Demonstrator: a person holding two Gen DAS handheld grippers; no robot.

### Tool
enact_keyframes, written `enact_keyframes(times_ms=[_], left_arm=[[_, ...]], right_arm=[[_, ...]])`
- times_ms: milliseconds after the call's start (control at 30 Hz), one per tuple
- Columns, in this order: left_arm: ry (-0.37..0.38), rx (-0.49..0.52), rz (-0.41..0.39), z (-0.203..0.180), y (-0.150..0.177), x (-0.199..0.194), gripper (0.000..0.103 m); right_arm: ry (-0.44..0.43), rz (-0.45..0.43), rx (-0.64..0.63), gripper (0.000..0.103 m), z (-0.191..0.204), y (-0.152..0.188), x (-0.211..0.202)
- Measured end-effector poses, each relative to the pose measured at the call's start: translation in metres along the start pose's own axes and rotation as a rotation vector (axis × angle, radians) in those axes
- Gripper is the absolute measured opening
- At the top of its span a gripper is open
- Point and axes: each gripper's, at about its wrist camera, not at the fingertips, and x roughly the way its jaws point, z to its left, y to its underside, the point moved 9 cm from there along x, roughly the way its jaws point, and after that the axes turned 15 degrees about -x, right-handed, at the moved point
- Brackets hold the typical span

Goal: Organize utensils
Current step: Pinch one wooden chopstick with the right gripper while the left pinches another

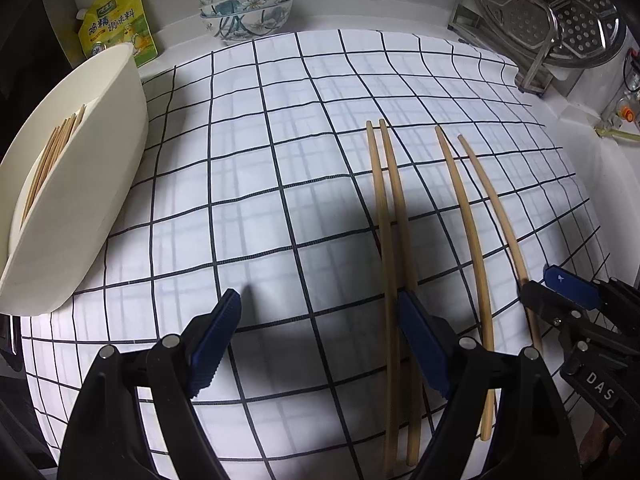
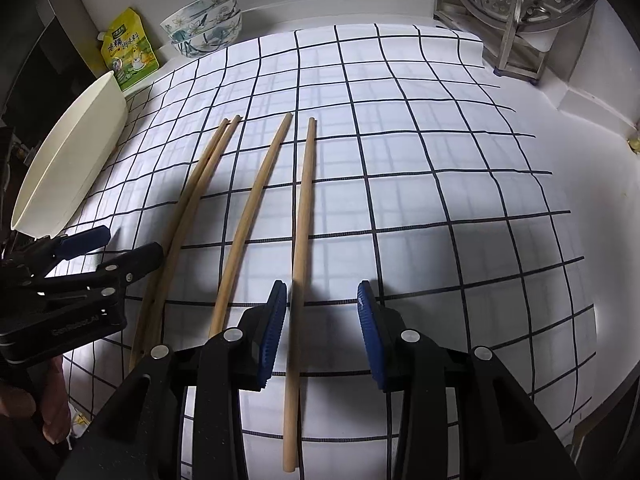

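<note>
Both sets of jaws stand apart and hold nothing. Your left gripper [image 1: 320, 324] is spread wide, its ribbed blue pads hanging over the checked cloth [image 1: 260, 152], with the inner pad above the near ends of the left pair of chopsticks [image 1: 386, 216] without closing on them. Your right gripper [image 2: 322, 324] is parted more narrowly; the rightmost chopstick [image 2: 302, 240] runs between its pads, nearer the left one, and neither pad presses on it.

You have four loose chopsticks on the cloth: slim, round, pale wooden rods, two lying side by side and nearly touching, then the third chopstick [image 2: 256, 200] and the rightmost one spaced apart. Their far tips point toward the back wall.

At your left sits the white oval tub [image 1: 100, 184], smooth plastic, tilted on the cloth's edge, with more chopsticks [image 1: 52, 156] bundled inside it. Behind it stands a glossy yellow seasoning pouch [image 1: 116, 20], then stacked glazed bowls [image 1: 246, 4] with a painted flower pattern. At the far right a perforated steel steamer plate [image 1: 576, 12] leans in a bent metal rack [image 1: 536, 68]. The cloth is white fabric crossed by thin dark lines.
</note>
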Motion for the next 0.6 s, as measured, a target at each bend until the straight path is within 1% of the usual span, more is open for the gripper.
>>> enact_keyframes(times_ms=[233,333,400,467,500,533,567,600], left_arm=[[-0.029,0.017,-0.014,-0.001,0.001,0.003,0.081],[-0.037,0.016,-0.022,-0.001,0.001,0.003,0.082],[-0.037,0.026,-0.028,-0.003,0.001,0.002,0.077],[-0.022,0.045,-0.03,-0.008,0.001,0.001,0.065],[-0.016,0.051,-0.03,-0.01,0.001,0.001,0.063],[-0.007,0.057,-0.03,-0.012,0.002,0.0,0.057],[0.001,0.062,-0.029,-0.014,0.002,-0.001,0.052],[0.013,0.067,-0.027,-0.016,0.003,-0.001,0.049]], right_arm=[[0.008,-0.001,-0.004,0.035,0.002,0.002,-0.001],[0.028,-0.003,-0.02,0.035,0.004,0.003,-0.001],[0.046,-0.002,-0.042,0.035,0.006,0.002,0.0],[0.068,-0.001,-0.067,0.035,0.008,0.002,0.001],[0.08,-0.001,-0.08,0.035,0.009,0.002,0.002],[0.091,-0.002,-0.093,0.033,0.011,0.002,0.002],[0.09,-0.004,-0.096,0.028,0.011,0.002,0.002],[0.087,-0.005,-0.102,0.025,0.013,0.001,0.002]])
